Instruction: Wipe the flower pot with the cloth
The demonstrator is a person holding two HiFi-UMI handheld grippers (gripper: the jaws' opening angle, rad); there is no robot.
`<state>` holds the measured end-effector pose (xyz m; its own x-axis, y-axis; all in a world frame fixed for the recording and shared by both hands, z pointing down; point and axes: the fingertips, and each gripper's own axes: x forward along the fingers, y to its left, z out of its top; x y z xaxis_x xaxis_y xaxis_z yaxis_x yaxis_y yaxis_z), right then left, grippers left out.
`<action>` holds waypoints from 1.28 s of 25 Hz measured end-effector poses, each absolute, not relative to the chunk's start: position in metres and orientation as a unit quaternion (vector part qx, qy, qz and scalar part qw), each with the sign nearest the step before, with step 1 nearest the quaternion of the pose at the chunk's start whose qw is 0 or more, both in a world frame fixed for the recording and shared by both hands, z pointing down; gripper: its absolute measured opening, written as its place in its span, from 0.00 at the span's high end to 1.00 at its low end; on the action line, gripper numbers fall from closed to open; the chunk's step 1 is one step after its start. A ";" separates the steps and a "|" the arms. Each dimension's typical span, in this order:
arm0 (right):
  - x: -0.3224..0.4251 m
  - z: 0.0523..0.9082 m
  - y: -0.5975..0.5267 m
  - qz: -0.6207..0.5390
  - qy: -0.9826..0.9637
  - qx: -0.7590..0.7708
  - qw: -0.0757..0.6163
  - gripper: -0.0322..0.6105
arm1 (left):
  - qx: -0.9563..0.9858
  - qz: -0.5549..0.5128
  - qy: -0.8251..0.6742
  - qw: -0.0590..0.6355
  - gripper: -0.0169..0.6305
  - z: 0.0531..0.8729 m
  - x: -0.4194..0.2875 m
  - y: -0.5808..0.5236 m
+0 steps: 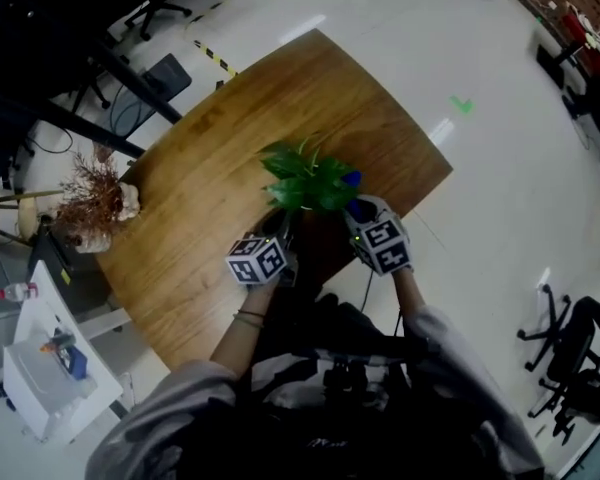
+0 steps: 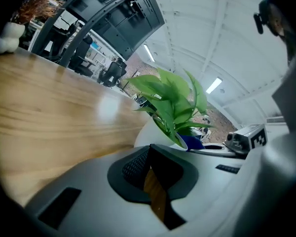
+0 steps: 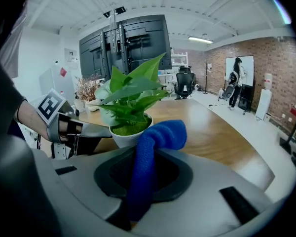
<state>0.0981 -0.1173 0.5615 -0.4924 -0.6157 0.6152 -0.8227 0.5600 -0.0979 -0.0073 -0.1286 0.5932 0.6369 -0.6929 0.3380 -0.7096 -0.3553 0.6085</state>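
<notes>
A white flower pot (image 3: 129,136) with a leafy green plant (image 1: 305,178) stands on the wooden table (image 1: 200,198), close to its near edge. My right gripper (image 3: 143,168) is shut on a blue cloth (image 3: 149,149), which hangs folded over the jaws just in front of the pot's right side. In the head view the cloth (image 1: 353,181) shows beside the leaves. My left gripper (image 2: 150,156) is at the pot's (image 2: 149,134) left side, jaws together with nothing between them. From the right gripper view its fingers (image 3: 91,131) reach to the pot's wall.
A dried reddish branch (image 1: 90,200) and a pale lump (image 1: 129,200) sit at the table's far left edge. A white cabinet (image 1: 38,368) stands on the floor to the left, and office chairs (image 1: 570,338) to the right. A person (image 3: 235,79) stands far off by a whiteboard.
</notes>
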 end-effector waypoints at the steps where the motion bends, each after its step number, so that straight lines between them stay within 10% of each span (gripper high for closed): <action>1: 0.094 0.562 -0.119 0.192 -0.845 0.420 0.268 0.86 | 0.822 0.010 -0.429 0.376 0.96 0.593 -0.009 -0.130; 32: 0.064 0.546 -0.134 0.169 -0.868 0.387 0.263 0.86 | 0.827 -0.002 -0.435 0.357 0.96 0.586 -0.042 -0.147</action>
